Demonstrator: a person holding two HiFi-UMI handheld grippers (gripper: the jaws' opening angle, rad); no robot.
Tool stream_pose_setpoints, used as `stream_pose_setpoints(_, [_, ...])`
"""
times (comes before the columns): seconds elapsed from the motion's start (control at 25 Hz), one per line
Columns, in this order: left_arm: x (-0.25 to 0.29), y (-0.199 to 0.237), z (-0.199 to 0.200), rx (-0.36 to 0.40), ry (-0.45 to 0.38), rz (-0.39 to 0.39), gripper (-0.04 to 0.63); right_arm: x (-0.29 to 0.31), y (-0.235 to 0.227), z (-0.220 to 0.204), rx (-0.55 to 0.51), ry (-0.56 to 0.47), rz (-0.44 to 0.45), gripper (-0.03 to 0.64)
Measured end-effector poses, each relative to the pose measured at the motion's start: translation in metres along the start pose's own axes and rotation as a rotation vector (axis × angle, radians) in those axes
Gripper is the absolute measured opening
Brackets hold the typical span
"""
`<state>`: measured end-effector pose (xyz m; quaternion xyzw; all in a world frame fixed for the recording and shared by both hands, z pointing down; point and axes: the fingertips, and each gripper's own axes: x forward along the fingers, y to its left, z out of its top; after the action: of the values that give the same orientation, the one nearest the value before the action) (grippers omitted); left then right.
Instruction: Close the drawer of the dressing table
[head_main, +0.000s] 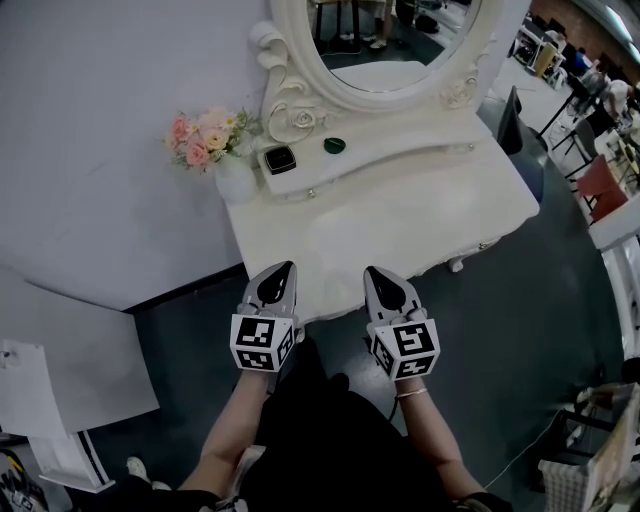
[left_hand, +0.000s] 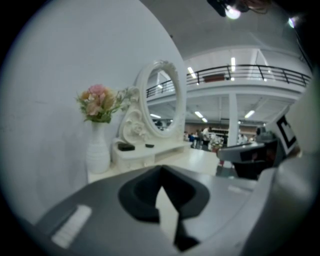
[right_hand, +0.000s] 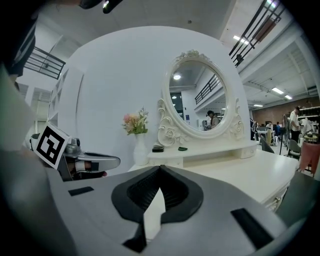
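The white dressing table (head_main: 400, 220) stands in front of me, its oval mirror (head_main: 390, 40) at the back. Along its front apron a small knob (head_main: 457, 265) shows, and no drawer stands out from the front in the head view. My left gripper (head_main: 285, 266) hovers at the table's near edge, shut, with nothing between its tips. Beside it, my right gripper (head_main: 370, 270) is also shut and empty at the same edge. In the left gripper view the left gripper (left_hand: 161, 169) points along the tabletop. The right gripper (right_hand: 160, 167) does the same in its own view.
A white vase of pink flowers (head_main: 205, 135), a black box (head_main: 279, 159) and a small green item (head_main: 334, 145) sit on the raised back shelf. A white wall (head_main: 90, 150) runs along the left. A red chair (head_main: 603, 185) and a basket (head_main: 575, 480) stand to the right.
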<state>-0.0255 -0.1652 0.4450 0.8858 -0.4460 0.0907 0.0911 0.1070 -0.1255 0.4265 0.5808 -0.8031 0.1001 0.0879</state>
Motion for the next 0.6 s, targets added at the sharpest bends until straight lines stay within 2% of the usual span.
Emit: stream_pose_setpoints(0.6, [-0.011,-0.011,0.007,0.020,-0.014,0.031,0.008,-0.017,0.001,0.001,-0.022,-0.022,0.017,0.003])
